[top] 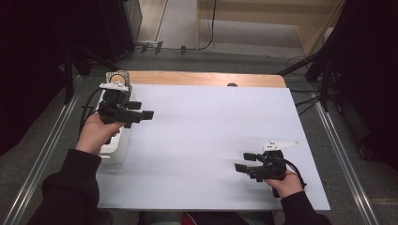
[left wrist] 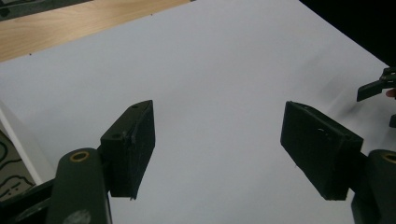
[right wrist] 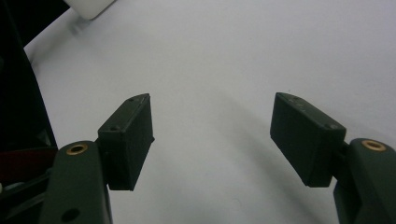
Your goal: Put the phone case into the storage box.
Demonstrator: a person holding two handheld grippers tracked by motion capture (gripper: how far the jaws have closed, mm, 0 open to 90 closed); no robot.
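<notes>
At the left edge of the bench point(top: 197, 78) lies a white tub point(top: 114, 149), the thing nearest either gripper. Its long axis runs away from the person, alongside the white sheet point(top: 211, 140) that covers most of the bench top. What the tub holds is hidden in the high view by the hand and gripper above it.

The left gripper point(top: 142, 109) hangs over the far half of the tub. Its jaws point sideways across the tub's right wall, out toward the sheet and not down into the tub. In the left gripper view the left gripper point(left wrist: 217, 140) stands well open, with bare sheet between the pads and nothing held. The tub's pale rim point(left wrist: 18, 140) sits low at that view's left edge, so the tub lies below and behind the jaws. By my judgement, any reach into the tub calls for the left hand point(top: 94, 133) to tip the gripper downward and draw it back a little.

The right gripper point(top: 244, 162) is well apart from the tub, near the sheet's near right corner, with its jaws pointing left. In the right gripper view the right gripper point(right wrist: 212, 140) is likewise well open and empty over plain sheet. A white corner, likely the tub point(right wrist: 88, 7), shows far off at the top left. The left hand is plainly the nearer one.
</notes>
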